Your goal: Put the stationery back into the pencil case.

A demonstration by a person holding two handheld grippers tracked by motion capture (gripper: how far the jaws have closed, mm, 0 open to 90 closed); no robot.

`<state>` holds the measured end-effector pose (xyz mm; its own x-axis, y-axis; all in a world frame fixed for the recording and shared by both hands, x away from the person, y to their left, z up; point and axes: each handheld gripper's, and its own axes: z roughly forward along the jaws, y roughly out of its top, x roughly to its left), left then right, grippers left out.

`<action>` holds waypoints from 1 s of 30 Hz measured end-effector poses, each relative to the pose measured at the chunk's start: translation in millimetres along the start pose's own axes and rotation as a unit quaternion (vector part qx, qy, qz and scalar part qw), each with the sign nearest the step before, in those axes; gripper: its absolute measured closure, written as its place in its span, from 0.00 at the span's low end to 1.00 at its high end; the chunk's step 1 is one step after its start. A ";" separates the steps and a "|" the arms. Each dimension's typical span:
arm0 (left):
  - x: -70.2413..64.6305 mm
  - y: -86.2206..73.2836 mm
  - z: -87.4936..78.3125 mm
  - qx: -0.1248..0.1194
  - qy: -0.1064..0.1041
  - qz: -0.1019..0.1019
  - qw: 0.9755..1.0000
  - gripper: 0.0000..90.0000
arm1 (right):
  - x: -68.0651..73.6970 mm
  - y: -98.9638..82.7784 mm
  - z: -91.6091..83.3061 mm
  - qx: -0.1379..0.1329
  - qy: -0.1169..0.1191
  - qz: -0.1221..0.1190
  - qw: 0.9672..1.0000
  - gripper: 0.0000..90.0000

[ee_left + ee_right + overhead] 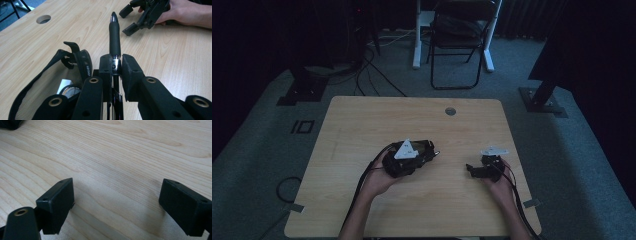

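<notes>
The left gripper (115,68) lies low near the table's (362,125) middle, jaws clamped together. The right gripper (116,205), probably resting near the right edge, holds its jaws wide apart.

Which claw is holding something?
The left claw: shut on a black pen. The right claw stands open over bare table.

A light wooden surface (362,210) is standing on grey carpet (257,165), with a round cable hole (450,111) sitting near its far edge. Beyond that far edge, a black folding chair (459,35) is standing beside a white frame leg (416,35). Dark cables (372,70) are trailing across the carpet off the far left corner.
</notes>
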<state>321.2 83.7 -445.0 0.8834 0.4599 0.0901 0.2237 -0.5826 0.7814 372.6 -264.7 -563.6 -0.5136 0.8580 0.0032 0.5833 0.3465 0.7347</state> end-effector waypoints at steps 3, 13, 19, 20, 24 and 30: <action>0.9 0.8 -1.8 -0.001 0.002 0.002 1.000 0.88 | 0.0 0.0 0.0 0.000 0.000 0.000 1.000 0.14; 7.2 0.5 -5.2 -0.004 0.008 -0.002 1.000 0.88 | 0.0 0.0 0.0 0.000 0.000 0.000 1.000 0.14; 11.3 -0.6 -5.5 -0.006 0.014 -0.001 1.000 0.88 | 0.0 0.0 0.0 0.000 0.000 0.000 1.000 0.14; 11.8 -0.6 -5.6 -0.006 0.015 -0.001 1.000 0.88 | 0.0 0.0 0.0 0.000 0.000 0.000 1.000 0.14; 14.2 -0.9 -5.2 -0.005 0.017 -0.004 1.000 0.88 | 0.0 0.0 0.0 0.000 0.000 0.000 1.000 0.14; 16.9 -1.3 -3.9 -0.002 0.018 -0.002 1.000 0.88 | 0.1 0.0 0.0 0.000 0.000 0.000 1.000 0.14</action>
<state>334.2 94.8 -442.2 0.8673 0.4860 0.1079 0.2259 -0.5774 0.7846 372.6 -264.6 -563.6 -0.5131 0.8583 0.0037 0.5839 0.3459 0.7345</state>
